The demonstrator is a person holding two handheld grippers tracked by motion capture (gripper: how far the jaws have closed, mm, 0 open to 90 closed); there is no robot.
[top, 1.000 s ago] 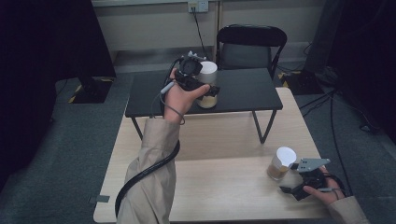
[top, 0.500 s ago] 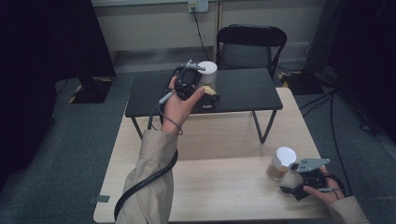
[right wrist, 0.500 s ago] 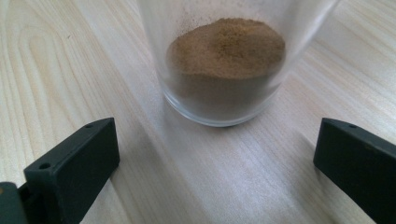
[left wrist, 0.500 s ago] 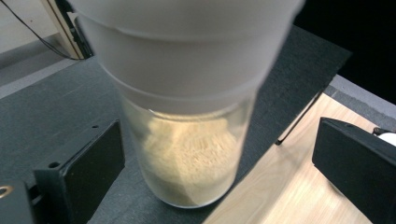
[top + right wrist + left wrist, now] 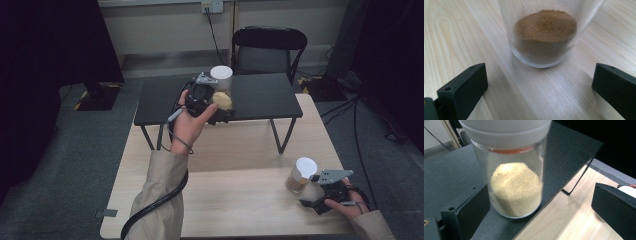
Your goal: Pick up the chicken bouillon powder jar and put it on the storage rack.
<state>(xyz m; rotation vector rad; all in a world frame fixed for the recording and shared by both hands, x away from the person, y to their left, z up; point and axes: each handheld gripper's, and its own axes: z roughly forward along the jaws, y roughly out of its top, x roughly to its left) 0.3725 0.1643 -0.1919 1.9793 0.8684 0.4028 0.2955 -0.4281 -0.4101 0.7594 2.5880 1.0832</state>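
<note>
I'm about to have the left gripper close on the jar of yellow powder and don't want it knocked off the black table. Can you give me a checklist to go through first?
1. Left gripper open: ok, fingers spread wide.
2. Yellow-powder jar between the fingers: ok, but off-centre, close to one finger.
3. Jar lid on: ok.
4. Jar clear of the black table edge: not ok, it stands right at the edge.
5. Right gripper out of the way: ok, open near the brown-powder jar.

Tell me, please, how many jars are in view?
2: a jar of yellow grains on the black table by the left gripper; a jar of brown powder on the wooden table near the right gripper.
</note>
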